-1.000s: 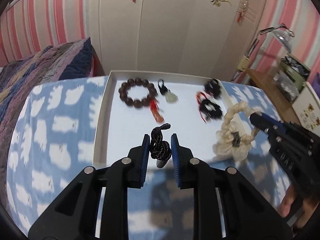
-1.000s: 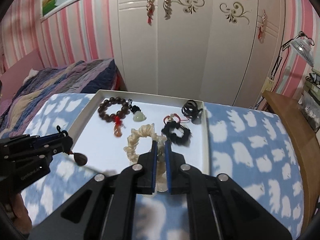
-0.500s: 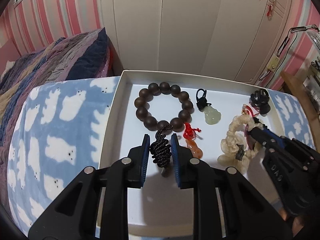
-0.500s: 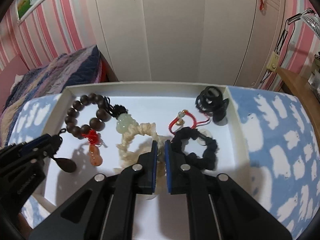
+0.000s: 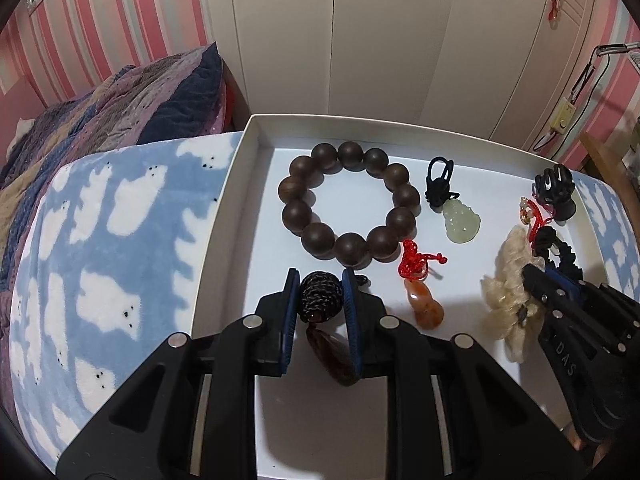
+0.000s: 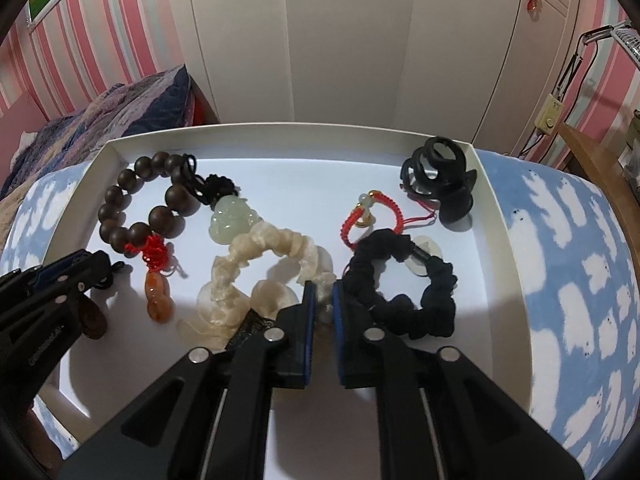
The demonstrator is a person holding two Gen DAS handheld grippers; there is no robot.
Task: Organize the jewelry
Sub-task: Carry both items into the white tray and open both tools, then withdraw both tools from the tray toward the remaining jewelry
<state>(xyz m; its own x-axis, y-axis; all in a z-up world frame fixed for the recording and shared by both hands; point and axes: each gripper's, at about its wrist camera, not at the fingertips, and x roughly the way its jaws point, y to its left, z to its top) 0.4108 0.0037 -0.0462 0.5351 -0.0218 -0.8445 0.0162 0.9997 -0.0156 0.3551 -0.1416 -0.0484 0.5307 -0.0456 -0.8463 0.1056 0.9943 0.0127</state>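
Observation:
A white tray (image 5: 224,216) (image 6: 494,216) lies on a blue cloud-print blanket. My left gripper (image 5: 320,284) is shut on the black braided cord (image 5: 320,296) of a dark brown pendant (image 5: 336,360) (image 6: 93,318), low over the tray's front left. My right gripper (image 6: 325,298) is shut on a cream scrunchie (image 6: 260,264) (image 5: 508,300), which rests on the tray floor. A wooden bead bracelet (image 5: 348,204) (image 6: 140,200), a jade pendant (image 5: 460,218) (image 6: 230,216) and an orange gourd charm (image 5: 426,308) (image 6: 158,296) lie in the tray.
A black scrunchie (image 6: 404,280), a red cord bracelet (image 6: 368,212) and a black hair claw (image 6: 440,176) lie in the tray's right half. A quilted bed (image 5: 112,112) is at the far left, a white wardrobe (image 5: 360,40) behind, a wooden desk (image 6: 592,168) at right.
Both grippers have moved forward and down into the tray. The pendant and the cream scrunchie now sit low on the tray floor beside the other pieces.

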